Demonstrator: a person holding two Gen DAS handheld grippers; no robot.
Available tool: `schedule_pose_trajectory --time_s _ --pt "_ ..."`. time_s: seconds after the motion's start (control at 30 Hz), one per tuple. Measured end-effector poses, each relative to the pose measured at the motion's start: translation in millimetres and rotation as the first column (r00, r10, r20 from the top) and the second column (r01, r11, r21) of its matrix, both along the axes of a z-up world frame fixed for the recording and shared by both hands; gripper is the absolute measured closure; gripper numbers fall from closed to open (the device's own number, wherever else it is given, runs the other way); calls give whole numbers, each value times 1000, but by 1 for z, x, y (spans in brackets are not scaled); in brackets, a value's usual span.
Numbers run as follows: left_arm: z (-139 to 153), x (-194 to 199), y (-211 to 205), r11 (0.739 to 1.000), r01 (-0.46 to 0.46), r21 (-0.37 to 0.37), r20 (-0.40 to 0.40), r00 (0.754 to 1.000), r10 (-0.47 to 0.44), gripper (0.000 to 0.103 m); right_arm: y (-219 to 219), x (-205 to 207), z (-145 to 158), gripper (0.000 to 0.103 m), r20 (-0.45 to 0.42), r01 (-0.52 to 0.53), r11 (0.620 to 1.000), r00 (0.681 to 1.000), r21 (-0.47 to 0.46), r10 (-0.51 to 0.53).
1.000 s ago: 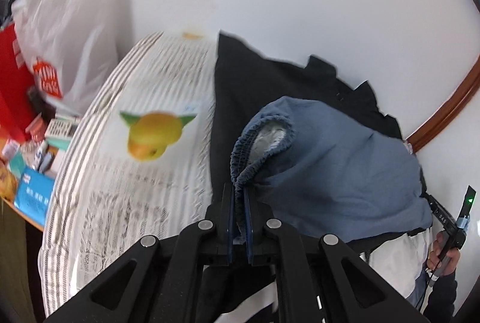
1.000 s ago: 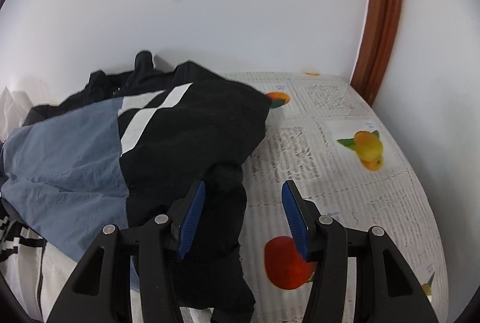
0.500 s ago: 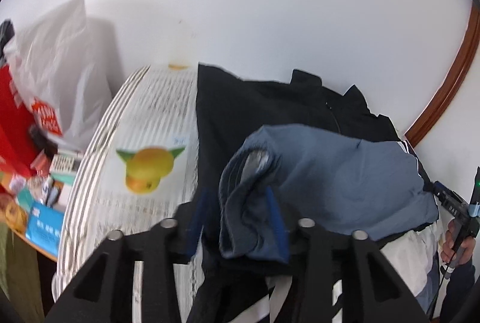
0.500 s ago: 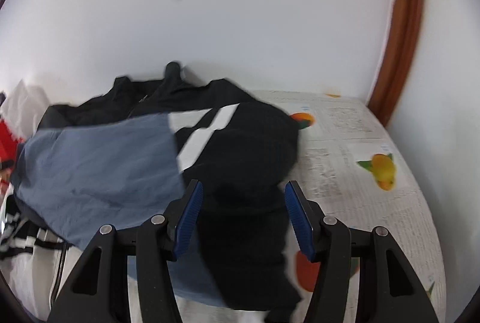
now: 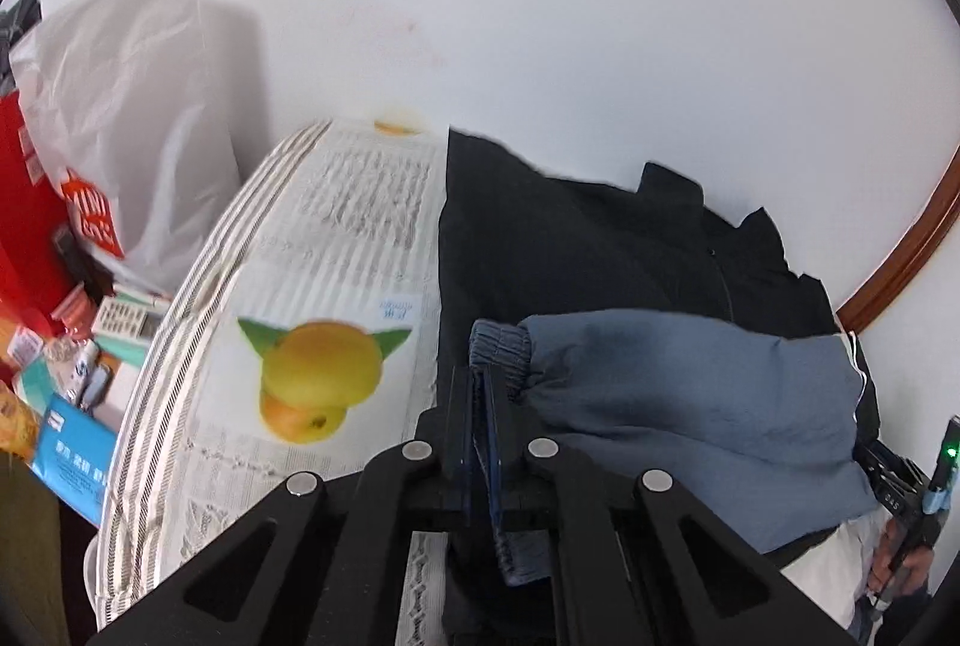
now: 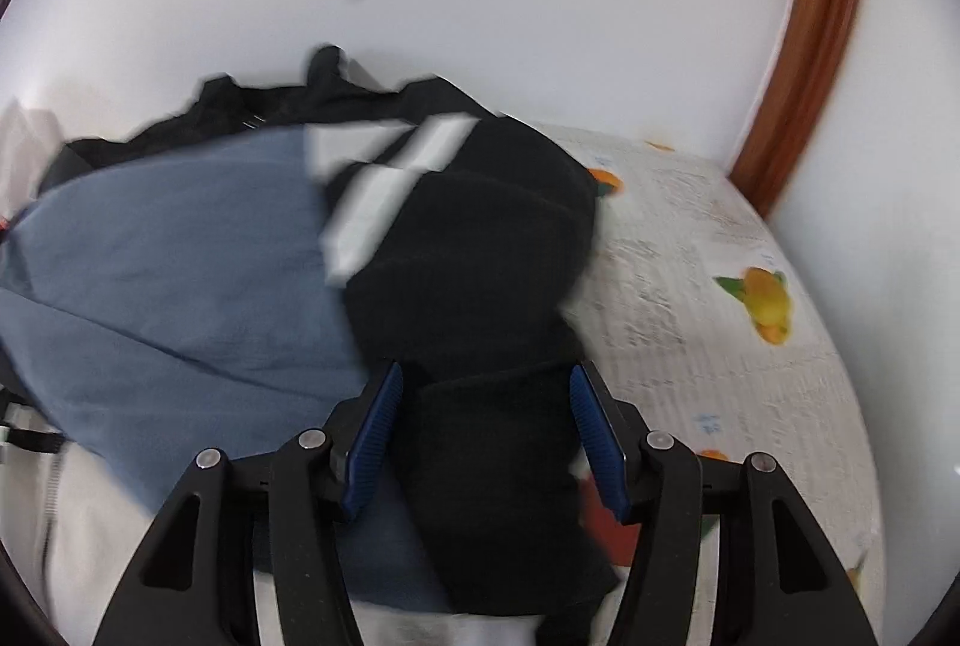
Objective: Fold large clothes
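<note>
White wall behind the worktop (image 5: 336,238). Left gripper (image 5: 480,406) pinches the jacket (image 5: 600,256) cuff (image 5: 498,346). Right gripper (image 6: 486,430) is wide apart over black cloth.

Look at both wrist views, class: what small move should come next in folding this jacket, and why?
Probably close the right gripper on the black sleeve. Its jaws stand open with that cuff between them, while the left gripper is already shut on the blue sleeve cuff, so both sleeves could then be folded across the jacket.
</note>
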State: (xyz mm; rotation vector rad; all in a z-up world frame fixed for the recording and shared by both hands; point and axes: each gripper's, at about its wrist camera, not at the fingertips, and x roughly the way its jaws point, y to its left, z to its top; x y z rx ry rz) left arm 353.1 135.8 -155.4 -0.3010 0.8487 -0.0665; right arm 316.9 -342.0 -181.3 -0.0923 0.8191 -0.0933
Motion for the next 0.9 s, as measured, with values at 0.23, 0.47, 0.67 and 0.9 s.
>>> schedule_pose_trajectory --time_s 0.23,0.47,0.67,0.9 --pt "6 -11 -9 997 2 74 -20 1000 -1 97 -8 -9 26 47 68 -29 998 997 54 26" --pt "31 -37 -18 998 52 23 56 997 -53 87 -7 14 27 46 45 -34 994 999 107 29" --pt "12 -33 -44 990 98 98 15 995 -100 72 3 23 3 45 16 -4 999 1000 37 4" --pt "-17 -32 -38 991 77 107 -42 996 -72 65 -15 31 -9 42 -28 -1 996 1000 89 3"
